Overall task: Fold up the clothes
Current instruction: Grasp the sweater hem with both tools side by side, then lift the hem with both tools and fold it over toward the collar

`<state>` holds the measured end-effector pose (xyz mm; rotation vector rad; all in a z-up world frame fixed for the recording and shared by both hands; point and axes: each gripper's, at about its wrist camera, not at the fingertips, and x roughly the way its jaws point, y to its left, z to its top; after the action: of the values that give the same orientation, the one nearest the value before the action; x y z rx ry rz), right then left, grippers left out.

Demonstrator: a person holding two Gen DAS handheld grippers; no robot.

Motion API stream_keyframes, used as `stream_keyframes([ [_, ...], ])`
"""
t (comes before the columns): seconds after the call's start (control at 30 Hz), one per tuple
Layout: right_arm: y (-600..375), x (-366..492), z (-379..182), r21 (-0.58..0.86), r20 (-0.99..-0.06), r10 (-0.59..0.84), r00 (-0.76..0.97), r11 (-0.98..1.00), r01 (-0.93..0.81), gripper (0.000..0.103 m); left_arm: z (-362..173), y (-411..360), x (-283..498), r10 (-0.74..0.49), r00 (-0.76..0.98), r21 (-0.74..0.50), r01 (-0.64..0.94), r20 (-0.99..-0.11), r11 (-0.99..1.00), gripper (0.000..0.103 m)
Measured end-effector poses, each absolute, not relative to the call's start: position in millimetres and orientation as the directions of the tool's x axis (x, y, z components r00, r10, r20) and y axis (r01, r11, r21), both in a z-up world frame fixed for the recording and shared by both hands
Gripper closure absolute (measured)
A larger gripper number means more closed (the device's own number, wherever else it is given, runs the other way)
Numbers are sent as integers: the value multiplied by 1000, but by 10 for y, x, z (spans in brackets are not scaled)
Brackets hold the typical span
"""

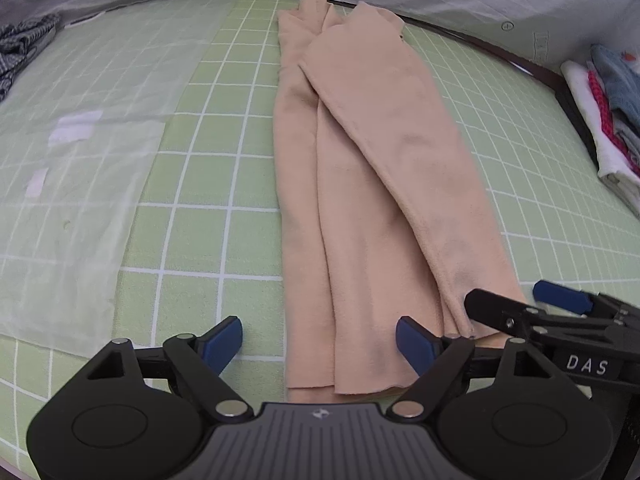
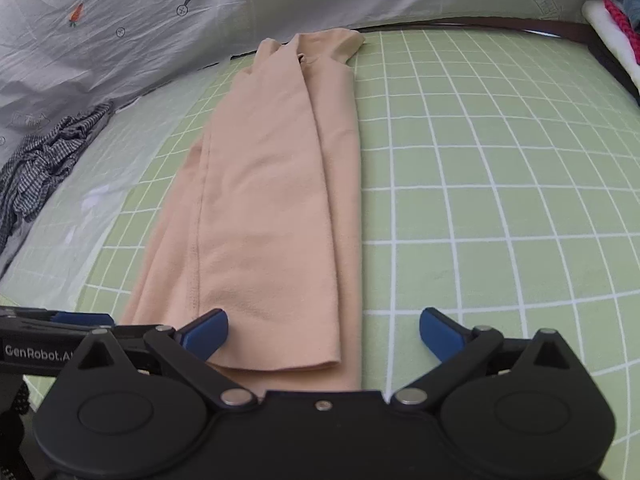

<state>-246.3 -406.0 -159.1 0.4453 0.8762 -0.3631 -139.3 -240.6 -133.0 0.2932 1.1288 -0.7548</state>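
Observation:
A peach garment (image 1: pixel 360 168) lies folded into a long narrow strip on the green grid mat (image 1: pixel 208 168), running from the near edge to the far edge. My left gripper (image 1: pixel 320 344) hovers open over the strip's near left corner, its blue pads straddling the hem without pressing on it. The right gripper (image 1: pixel 528 304) appears at the lower right of this view, open beside the strip's right edge. In the right wrist view the same garment (image 2: pixel 272 200) stretches away, and my right gripper (image 2: pixel 324 332) stands wide open over its near end, nothing pinched.
A crumpled checked cloth (image 2: pixel 40 168) lies at the mat's far left. A stack of folded clothes (image 1: pixel 608 112) sits at the right edge. A clear plastic sheet (image 1: pixel 72 160) covers the mat's left part. Grey printed fabric (image 2: pixel 200 8) backs the far side.

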Motion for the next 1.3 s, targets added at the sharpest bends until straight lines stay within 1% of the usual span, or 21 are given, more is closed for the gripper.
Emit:
stream_keyframes([
  [0.07,-4033,-2433,-1596,193,-806,-136,577,860,473,0,-1330,-2448,-1435,-383,235,-119,698,-893,706,30],
  [0.13,-3998,-2393,-1601,159,-816,-152,557,868,471,0,-1325,-2478,-1473,-386,243,-101,721,-890,686,43],
  [0.2,-3975,-2371,-1606,138,-822,-164,546,872,470,0,-1319,-2497,-1502,-398,239,-100,739,-886,667,51],
  [0.23,-3969,-2369,-1610,132,-823,-168,543,873,470,0,-1317,-2508,-1516,-402,238,-99,746,-884,659,53],
  [0.37,-3935,-2360,-1616,97,-829,-181,529,885,454,2,-1322,-2460,-1552,-419,240,-104,754,-875,649,54],
  [0.4,-3912,-2354,-1614,87,-829,-183,528,891,445,4,-1323,-2451,-1557,-423,237,-108,755,-874,646,54],
  [0.43,-3895,-2356,-1604,87,-825,-180,535,896,435,9,-1323,-2451,-1563,-430,229,-117,759,-873,641,54],
  [0.47,-3877,-2359,-1592,88,-821,-175,543,902,423,17,-1323,-2454,-1570,-438,219,-127,763,-872,634,54],
  [0.5,-3857,-2362,-1576,93,-817,-165,553,908,408,22,-1324,-2456,-1576,-446,210,-136,767,-870,627,54],
  [0.53,-3836,-2366,-1561,97,-813,-156,562,914,394,32,-1324,-2461,-1591,-452,205,-141,771,-868,621,55],
  [0.57,-3814,-2368,-1552,99,-810,-150,566,917,385,39,-1327,-2462,-1609,-460,204,-144,775,-864,615,57],
  [0.67,-3795,-2364,-1545,101,-808,-147,570,919,380,40,-1342,-2454,-1636,-486,192,-165,784,-853,599,63],
  [0.73,-3795,-2359,-1545,105,-807,-142,573,921,376,41,-1356,-2426,-1610,-508,171,-205,772,-844,602,75],
  [0.8,-3790,-2362,-1544,121,-802,-123,585,925,361,50,-1367,-2399,-1578,-524,149,-243,760,-838,603,80],
  [0.87,-3781,-2373,-1540,153,-799,-98,594,921,357,68,-1371,-2380,-1541,-531,126,-269,751,-838,602,83],
  [0.9,-3776,-2379,-1537,169,-797,-85,598,919,355,71,-1377,-2363,-1515,-536,110,-290,741,-837,606,85],
  [0.93,-3773,-2386,-1536,184,-796,-72,601,917,354,76,-1385,-2342,-1485,-541,92,-315,727,-836,610,86],
  [0.97,-3777,-2398,-1536,203,-797,-57,602,913,355,84,-1393,-2321,-1455,-546,74,-338,713,-835,614,87],
  [1.1,-3815,-2550,-1532,313,-812,33,583,868,387,89,-1402,-2155,-1480,-549,-15,-401,699,-836,592,88],
  [1.23,-3684,-2866,-1493,332,-828,83,554,870,366,90,-1413,-1935,-1612,-551,-117,-464,697,-826,546,88],
  [1.3,-3632,-3000,-1450,349,-826,104,553,866,358,90,-1373,-1882,-1632,-561,-125,-473,700,-818,535,88],
])
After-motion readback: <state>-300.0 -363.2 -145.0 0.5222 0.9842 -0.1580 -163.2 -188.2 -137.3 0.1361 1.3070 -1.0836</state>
